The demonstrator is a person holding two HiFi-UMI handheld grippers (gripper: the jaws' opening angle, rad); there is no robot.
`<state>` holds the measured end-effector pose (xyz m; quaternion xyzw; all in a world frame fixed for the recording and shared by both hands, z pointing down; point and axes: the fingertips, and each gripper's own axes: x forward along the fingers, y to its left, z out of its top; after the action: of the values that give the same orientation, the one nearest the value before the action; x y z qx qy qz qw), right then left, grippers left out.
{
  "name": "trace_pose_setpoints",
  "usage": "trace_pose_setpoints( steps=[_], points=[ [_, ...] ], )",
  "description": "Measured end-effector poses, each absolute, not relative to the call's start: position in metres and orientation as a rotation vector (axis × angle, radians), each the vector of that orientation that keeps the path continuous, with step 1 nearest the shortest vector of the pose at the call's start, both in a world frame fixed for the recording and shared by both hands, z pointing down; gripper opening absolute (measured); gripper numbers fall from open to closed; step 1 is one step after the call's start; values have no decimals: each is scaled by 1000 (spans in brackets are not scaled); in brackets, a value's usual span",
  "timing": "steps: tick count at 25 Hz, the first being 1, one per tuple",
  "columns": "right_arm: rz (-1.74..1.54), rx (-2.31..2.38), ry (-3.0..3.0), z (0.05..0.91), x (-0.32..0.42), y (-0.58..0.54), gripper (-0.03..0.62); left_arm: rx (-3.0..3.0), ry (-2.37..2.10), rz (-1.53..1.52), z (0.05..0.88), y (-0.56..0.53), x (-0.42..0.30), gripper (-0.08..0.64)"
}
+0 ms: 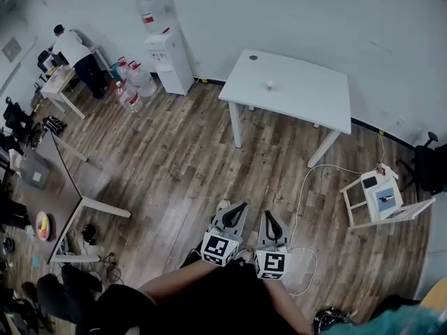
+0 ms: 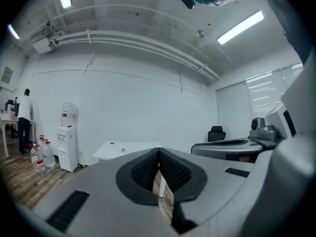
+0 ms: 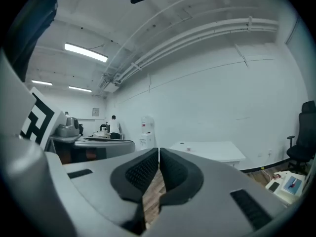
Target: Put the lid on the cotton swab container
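The cotton swab container (image 1: 269,86) is a tiny pale thing on the white table (image 1: 307,96) across the room, with a small dark round lid (image 1: 253,57) near the table's back left corner. Both are apart from each other and far from my grippers. In the head view my left gripper (image 1: 242,205) and right gripper (image 1: 267,214) sit side by side close to the person's body, over the wood floor, pointing toward the table. Both are shut with nothing between the jaws. The left gripper view shows the container (image 2: 123,149) as a speck on the table (image 2: 133,152); the right gripper view shows it (image 3: 188,149) too.
A water dispenser (image 1: 167,47) and several water bottles (image 1: 133,89) stand left of the table by the wall. A person (image 1: 77,54) works at a far desk. A dark desk (image 1: 63,187) is at left, a white stool (image 1: 377,197) and a floor cable (image 1: 300,201) at right.
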<state>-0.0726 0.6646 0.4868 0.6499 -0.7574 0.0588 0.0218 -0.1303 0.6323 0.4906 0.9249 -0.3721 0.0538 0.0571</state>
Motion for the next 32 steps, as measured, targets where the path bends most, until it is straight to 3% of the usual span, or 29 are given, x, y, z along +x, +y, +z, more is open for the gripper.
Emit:
trace_pose_setpoints(
  steps=[16,32],
  points=[
    [310,2054,-2216,517,-18,580,34,2795,-966,101,509,536,-73,12],
    [222,1940,-2209,485,-9,286,34,2770,-943,15,482,253,-59,14]
  ],
)
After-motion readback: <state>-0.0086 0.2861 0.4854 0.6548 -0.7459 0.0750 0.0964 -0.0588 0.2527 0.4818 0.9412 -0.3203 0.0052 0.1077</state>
